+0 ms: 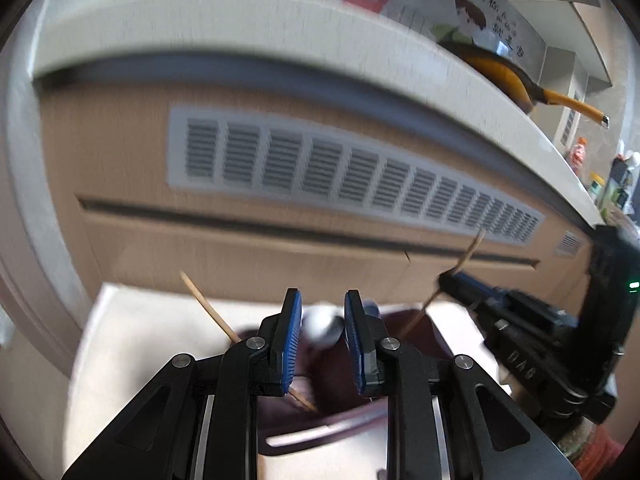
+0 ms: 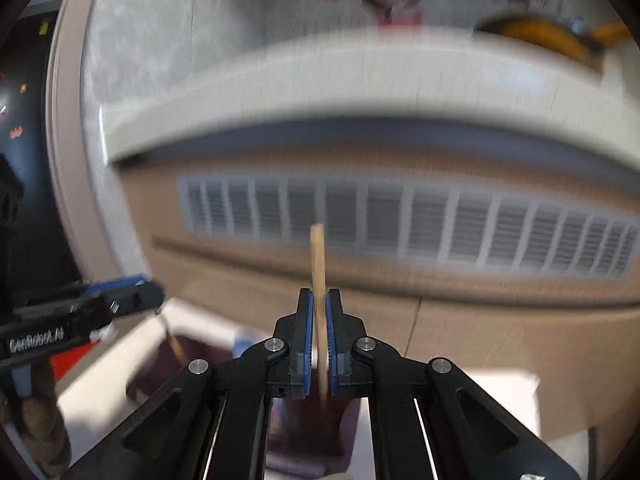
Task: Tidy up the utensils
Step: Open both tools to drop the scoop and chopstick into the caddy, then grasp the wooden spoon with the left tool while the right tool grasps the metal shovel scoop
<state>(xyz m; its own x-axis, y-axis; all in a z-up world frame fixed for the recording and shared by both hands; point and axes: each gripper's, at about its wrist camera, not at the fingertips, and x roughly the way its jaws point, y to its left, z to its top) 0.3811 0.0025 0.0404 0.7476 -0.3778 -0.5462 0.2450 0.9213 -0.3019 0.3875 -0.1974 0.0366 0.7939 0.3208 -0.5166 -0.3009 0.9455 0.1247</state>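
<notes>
Two grippers, right gripper (image 2: 319,304) jaws clamped on upright chopstick (image 2: 318,256), left gripper (image 1: 322,312) jaws wide above dark holder (image 1: 340,372).

Left claw (image 1: 322,316) parted; right claw (image 2: 319,304) clamped.

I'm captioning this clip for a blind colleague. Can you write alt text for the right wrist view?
The right gripper is shut on a wooden chopstick that stands upright between its blue pads, above a dark container. The left gripper shows at the left edge, with a blurred cabinet vent grille and pale countertop behind.
</notes>
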